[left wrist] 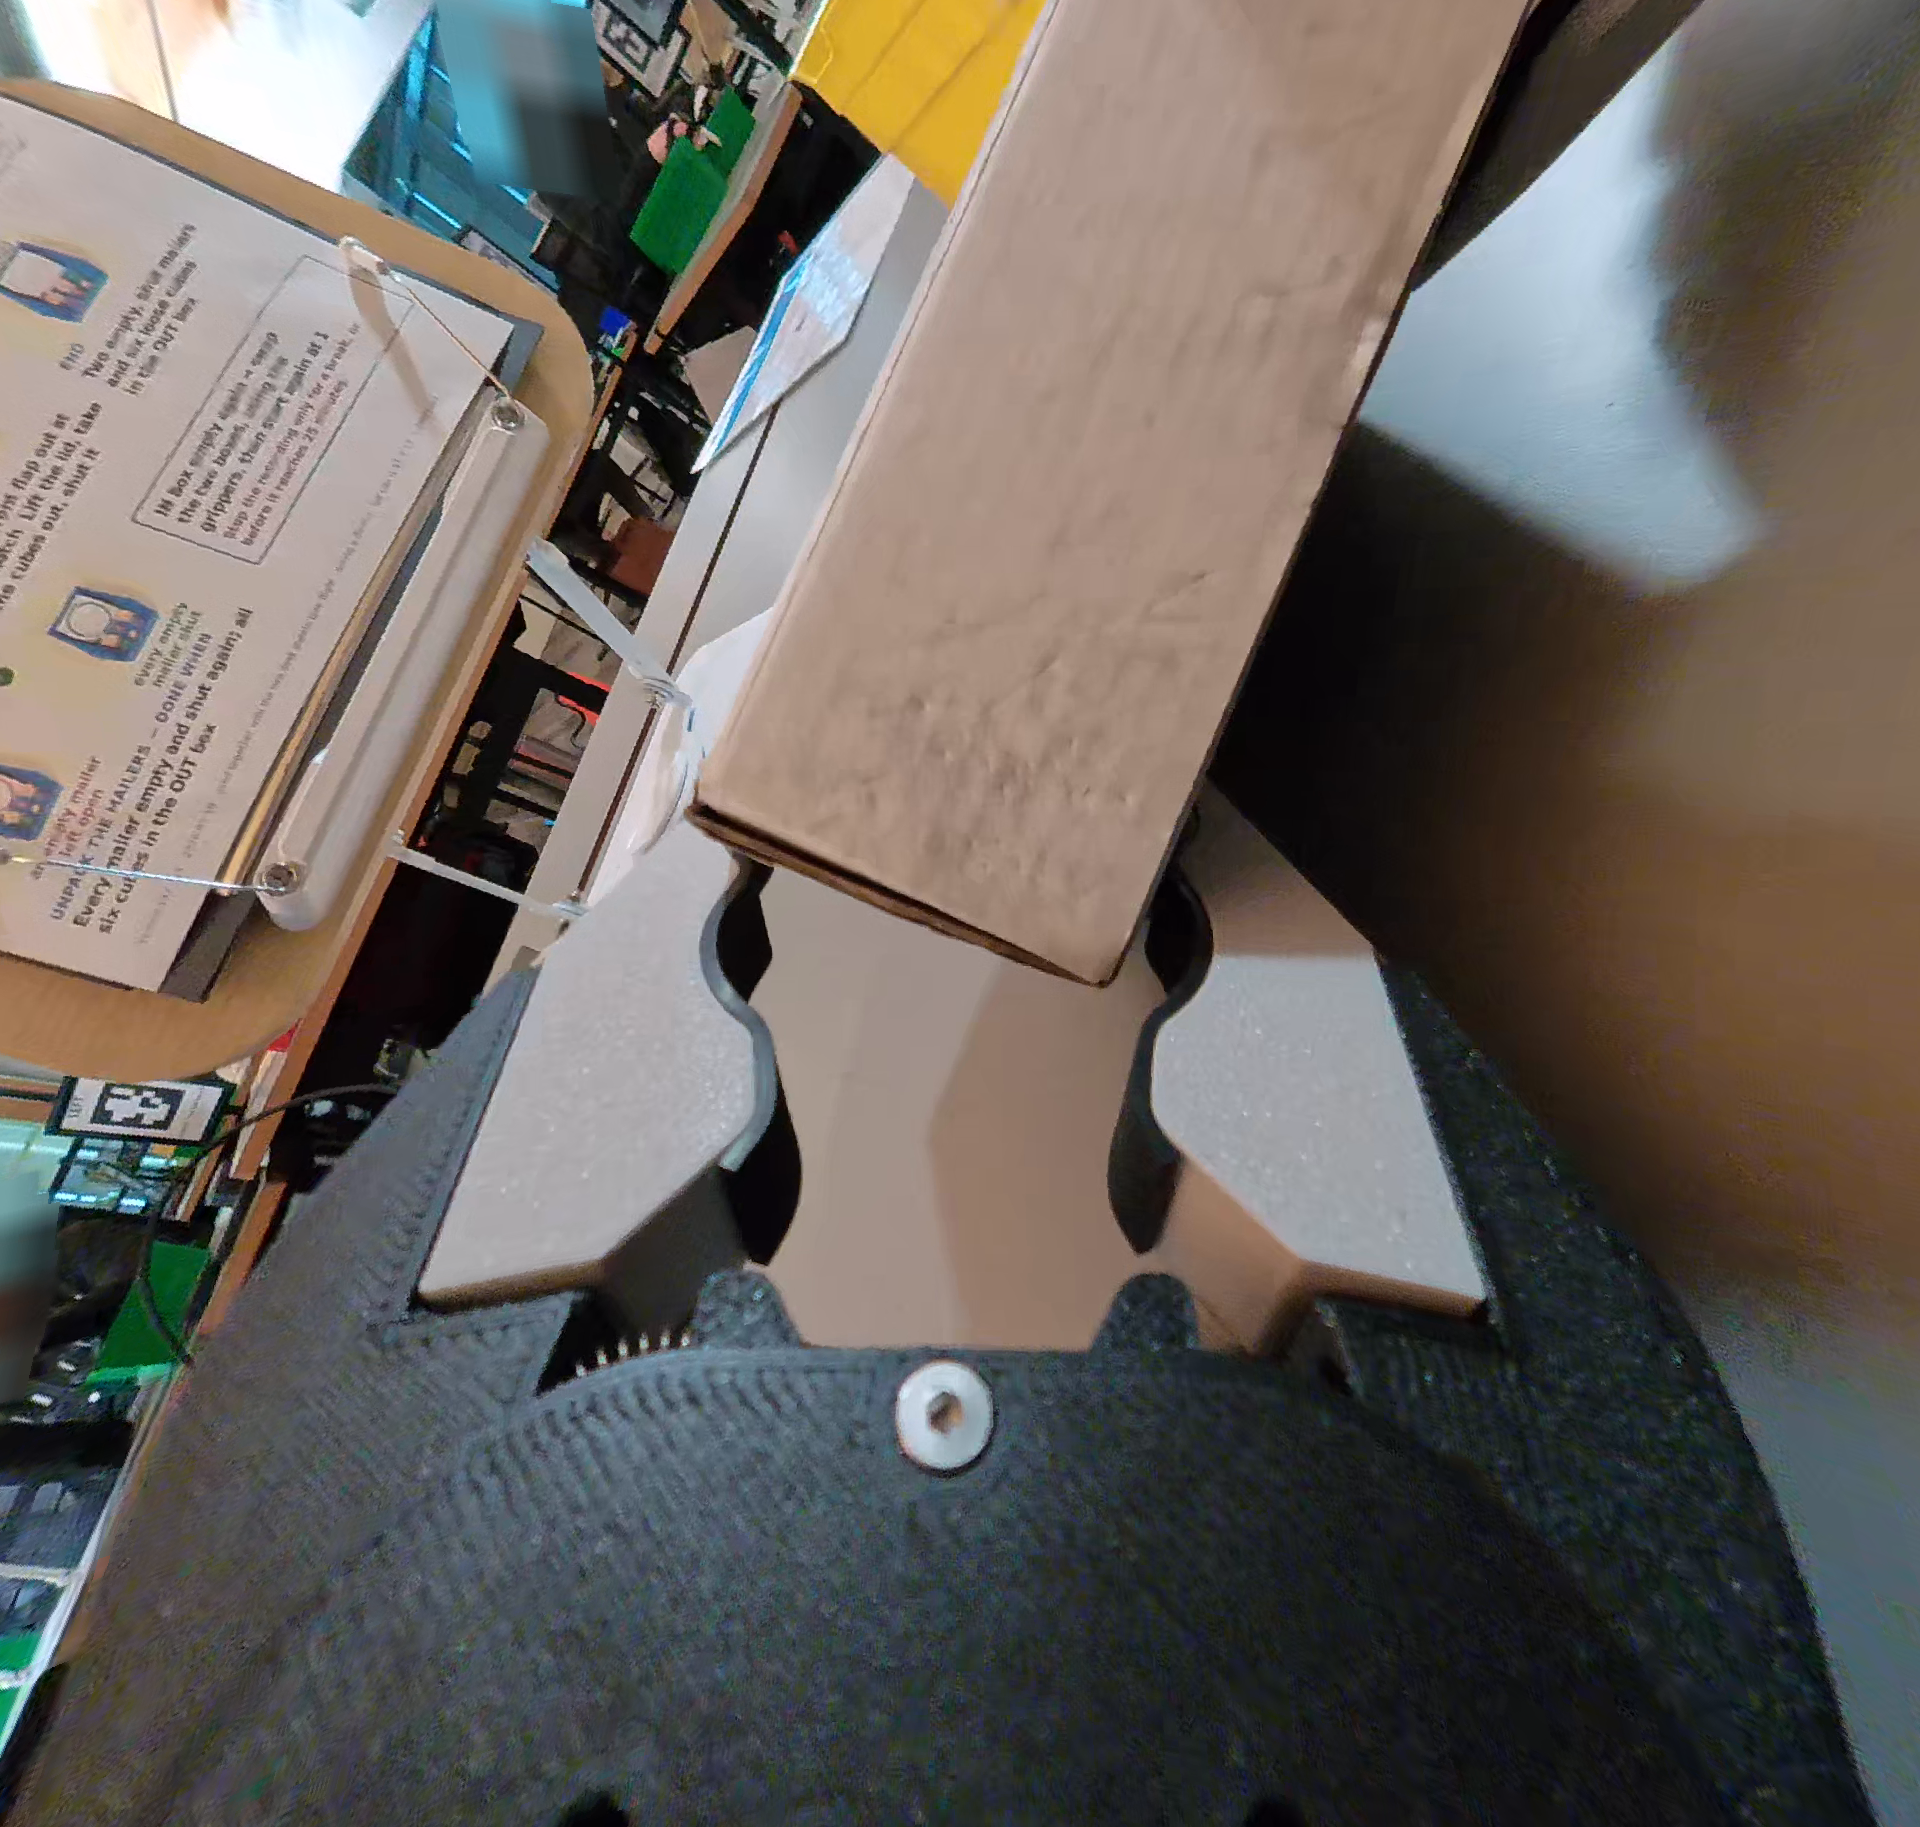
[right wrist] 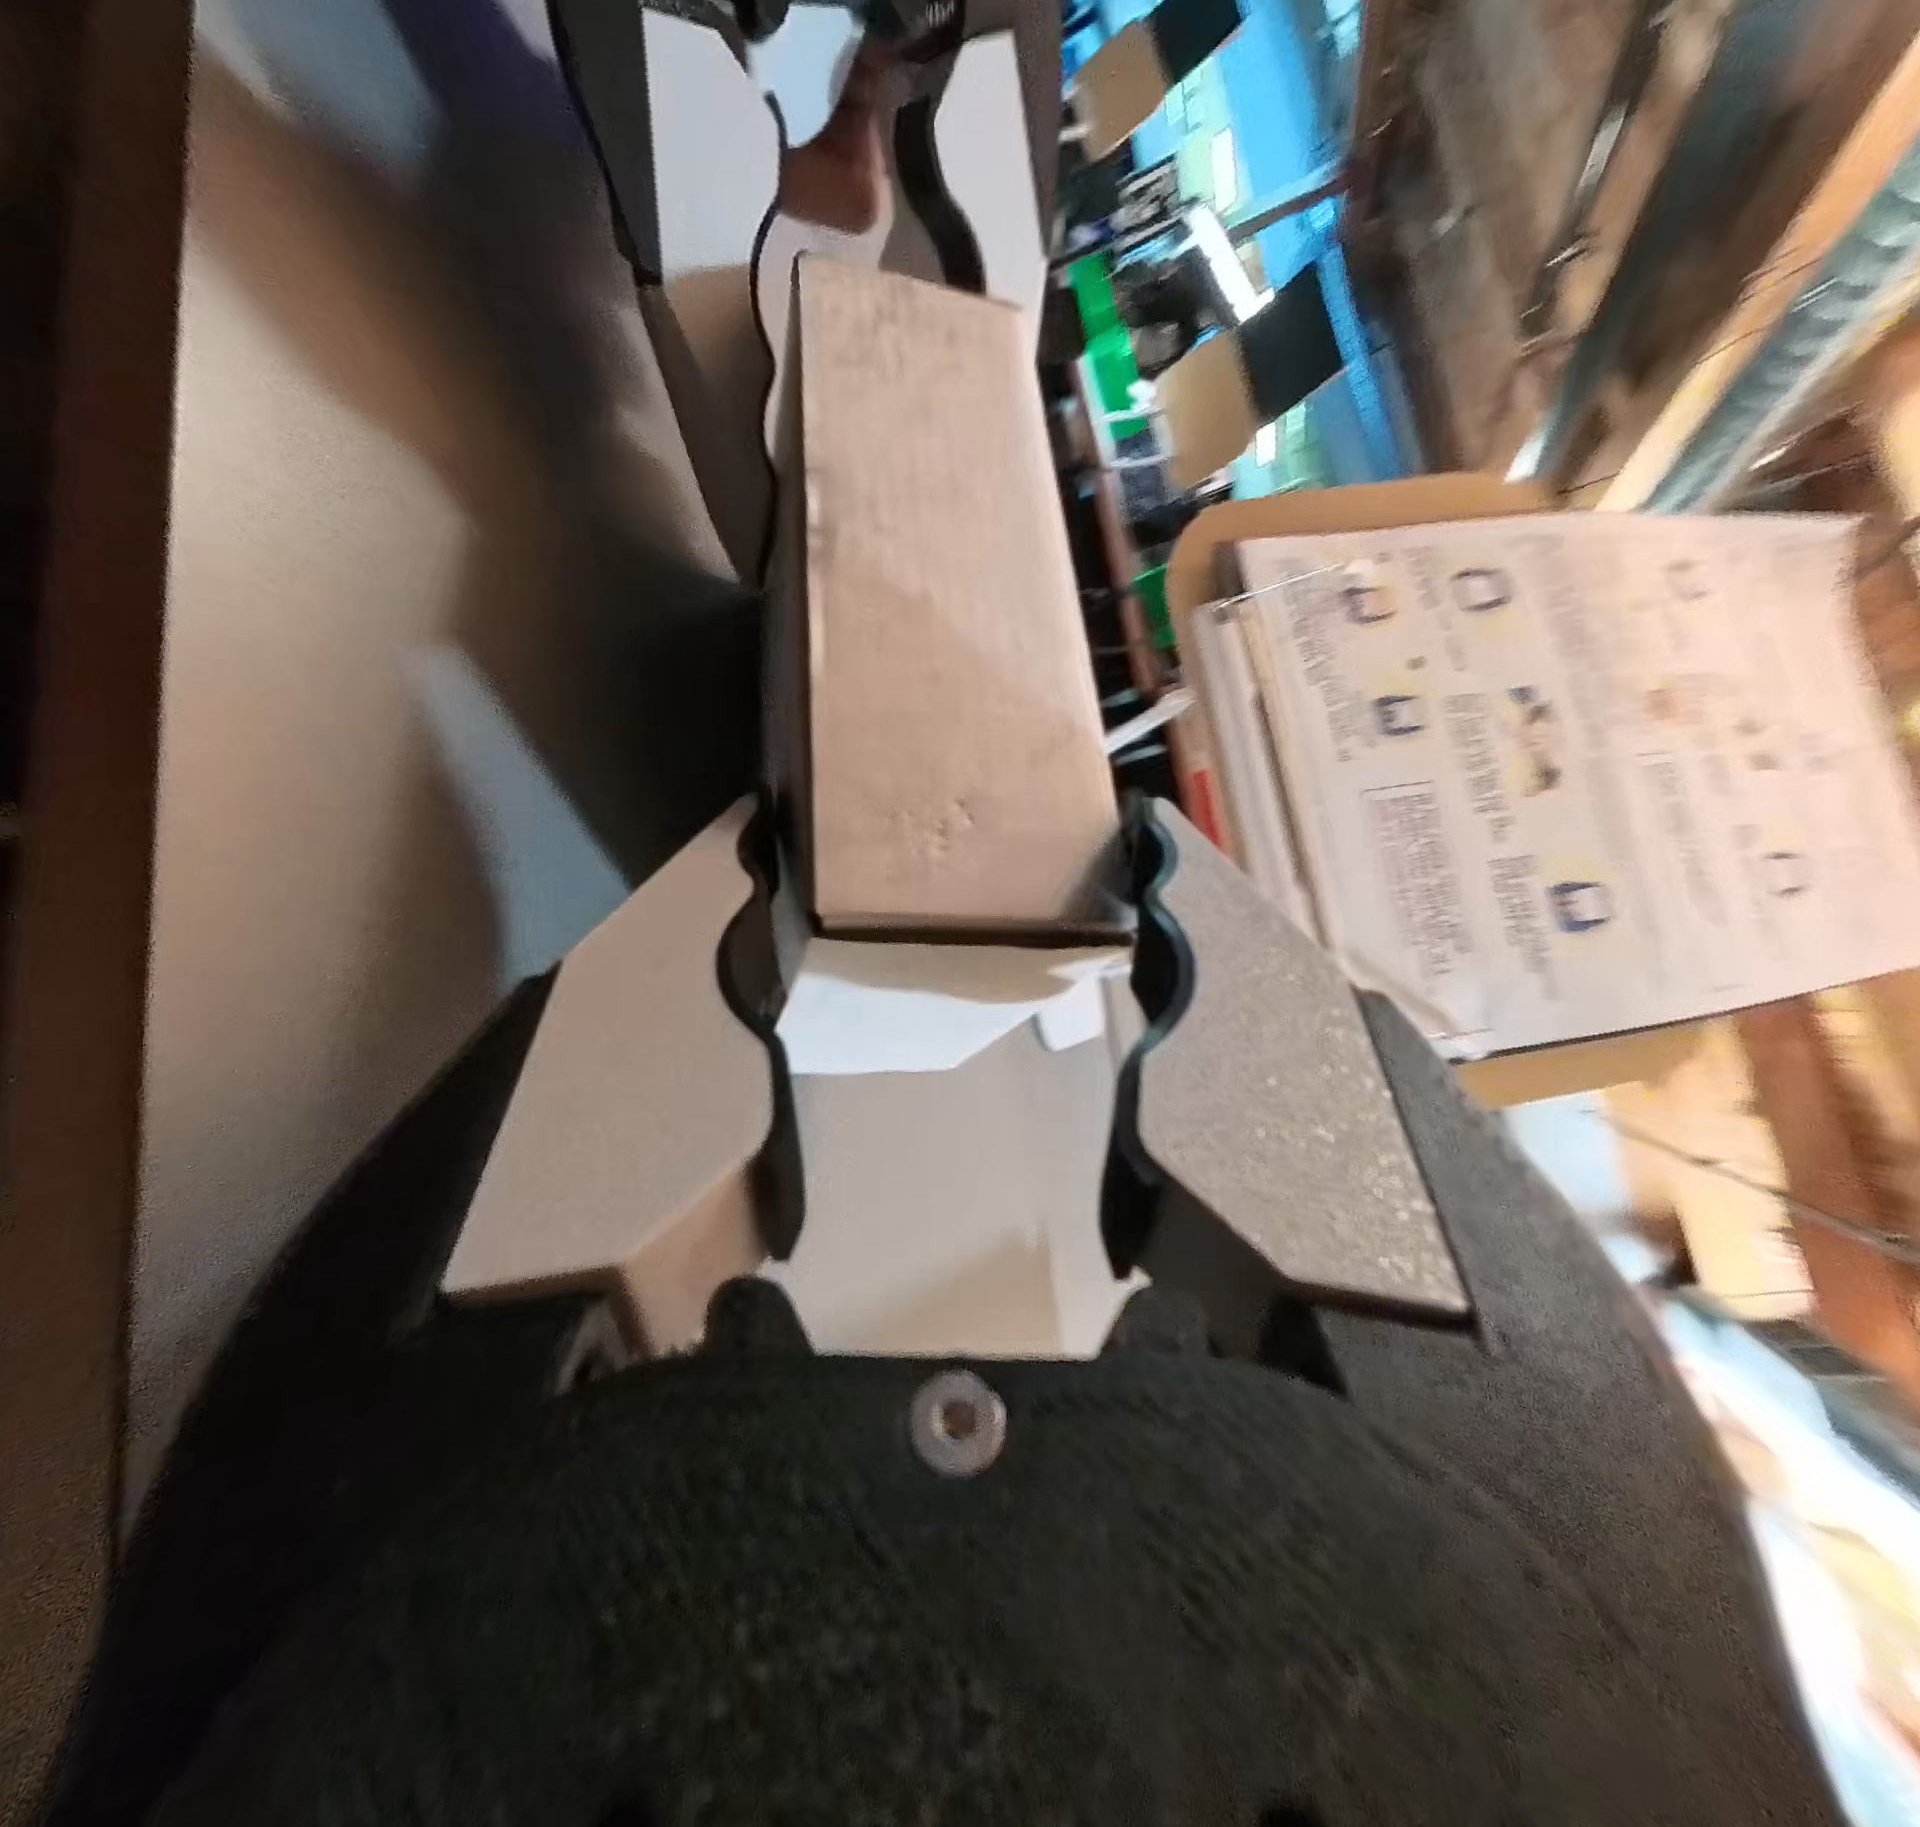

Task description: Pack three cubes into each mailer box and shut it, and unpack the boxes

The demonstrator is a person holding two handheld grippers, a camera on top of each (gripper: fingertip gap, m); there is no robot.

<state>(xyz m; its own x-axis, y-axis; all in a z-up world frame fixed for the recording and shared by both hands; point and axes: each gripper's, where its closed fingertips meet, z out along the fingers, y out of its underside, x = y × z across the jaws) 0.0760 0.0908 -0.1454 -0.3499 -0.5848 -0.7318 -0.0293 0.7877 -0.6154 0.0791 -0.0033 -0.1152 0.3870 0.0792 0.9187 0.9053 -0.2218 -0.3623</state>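
Brown cardboard mailer, shut and creased, runs from centre to upper right, one end pinched by left gripper, the other by right gripper.

The mailer box sits between the two grippers, one at each short end. The left gripper has the box's near end between its fingers; the right gripper has the opposite end, and in the right wrist view the left gripper shows at the far end, facing back. To the left of the box in the left wrist view stands an instruction sheet on a board; in the right wrist view it lies to the right.
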